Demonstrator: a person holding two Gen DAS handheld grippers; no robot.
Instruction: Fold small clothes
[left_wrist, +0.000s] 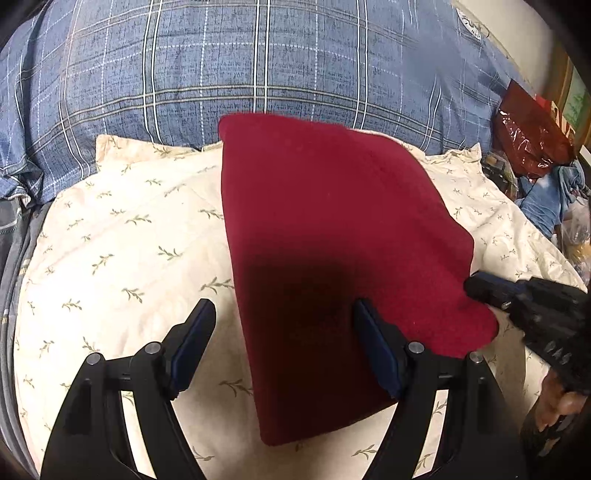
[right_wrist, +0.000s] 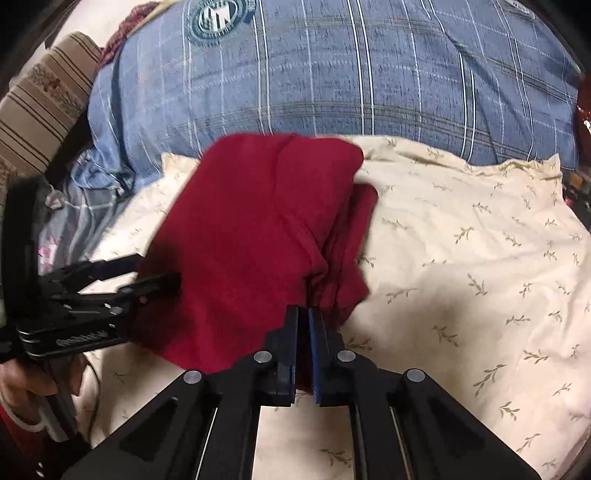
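My left gripper (left_wrist: 282, 314) points steeply down with its jaws spread wide, pads pressing on nothing. My right gripper (right_wrist: 303, 314) tilts down too, jaws pinched nearly together on a bunched fold. My right hand (left_wrist: 561, 406) wraps its handle, fingers curled.

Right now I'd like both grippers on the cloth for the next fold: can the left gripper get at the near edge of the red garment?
Probably yes. The left gripper stands open just above the red garment, whose near left edge lies between its fingers, unobstructed. The right gripper pinches the opposite edge, clear of it.
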